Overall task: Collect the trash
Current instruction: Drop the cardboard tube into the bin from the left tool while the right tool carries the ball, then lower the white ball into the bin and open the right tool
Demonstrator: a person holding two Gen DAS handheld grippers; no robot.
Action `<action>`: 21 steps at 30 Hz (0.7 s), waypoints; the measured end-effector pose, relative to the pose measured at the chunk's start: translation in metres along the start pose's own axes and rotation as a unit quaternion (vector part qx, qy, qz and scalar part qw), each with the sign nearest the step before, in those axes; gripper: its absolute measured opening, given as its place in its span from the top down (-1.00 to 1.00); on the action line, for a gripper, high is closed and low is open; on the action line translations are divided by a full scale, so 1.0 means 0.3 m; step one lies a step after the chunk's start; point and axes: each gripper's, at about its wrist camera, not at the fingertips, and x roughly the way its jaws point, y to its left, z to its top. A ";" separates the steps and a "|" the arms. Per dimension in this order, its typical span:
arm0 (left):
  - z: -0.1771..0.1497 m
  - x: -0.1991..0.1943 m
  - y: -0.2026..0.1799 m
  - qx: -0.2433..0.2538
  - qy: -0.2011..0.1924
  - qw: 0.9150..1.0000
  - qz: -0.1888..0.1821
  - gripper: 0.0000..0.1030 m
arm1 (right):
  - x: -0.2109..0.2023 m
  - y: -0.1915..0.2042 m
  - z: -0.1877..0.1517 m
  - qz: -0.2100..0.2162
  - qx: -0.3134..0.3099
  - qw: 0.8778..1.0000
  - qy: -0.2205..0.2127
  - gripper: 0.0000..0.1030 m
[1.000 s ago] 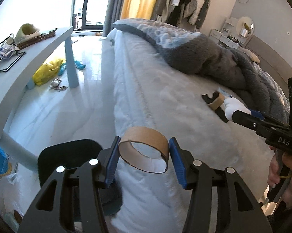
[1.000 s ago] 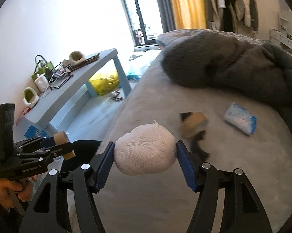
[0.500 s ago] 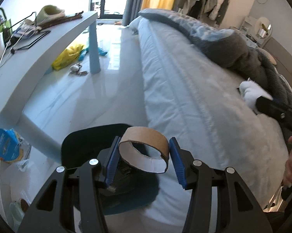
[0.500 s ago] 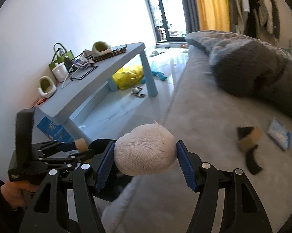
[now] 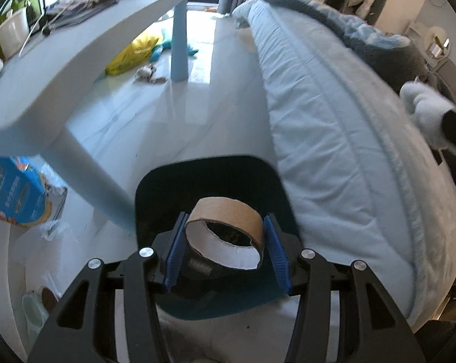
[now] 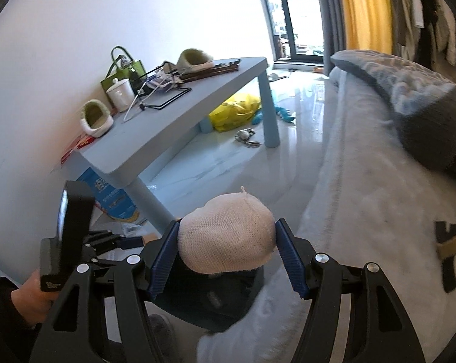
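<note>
Two pieces in hand: left claw (image 5: 225, 252) clamped on cardboard ring (image 5: 225, 230), poised over dark bin (image 5: 209, 181); right claw (image 6: 226, 255) clamped on white mesh wad (image 6: 226, 242), near bin. Neither dropped yet. Black-and-tan scrap (image 6: 450, 248) left on bed (image 6: 364, 199).

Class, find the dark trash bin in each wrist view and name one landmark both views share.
Left wrist: dark trash bin lower centre, behind the claw-held cardboard ring.
Right wrist: bin bottom centre, beneath the white mesh ball.
Shared landmark: yellow bag.
</note>
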 end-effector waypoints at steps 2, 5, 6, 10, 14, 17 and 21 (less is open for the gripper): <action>-0.016 0.019 0.030 -0.003 0.015 1.000 0.003 -0.04 | 0.021 0.026 0.005 0.004 -0.004 1.000 0.002 -0.26; -0.036 0.042 0.062 -0.007 0.035 0.999 0.004 -0.04 | 0.050 0.057 0.012 0.009 -0.009 1.000 0.006 -0.26; -0.047 0.049 0.076 -0.007 0.042 0.999 0.006 -0.04 | 0.062 0.070 0.016 0.012 -0.010 1.000 0.007 -0.26; -0.070 0.070 0.099 -0.005 0.058 0.998 0.006 -0.05 | 0.103 0.110 0.026 0.017 -0.016 1.000 0.011 -0.26; -0.087 0.078 0.104 0.004 0.070 0.998 -0.004 -0.11 | 0.147 0.134 0.030 0.016 -0.018 1.000 0.017 -0.26; -0.094 0.063 0.112 0.006 0.066 0.998 -0.022 -0.33 | 0.180 0.141 0.025 0.013 -0.017 0.999 0.026 -0.26; -0.091 0.044 0.133 -0.001 0.057 0.998 -0.030 -0.37 | 0.230 0.152 0.019 0.005 -0.020 0.999 0.042 -0.26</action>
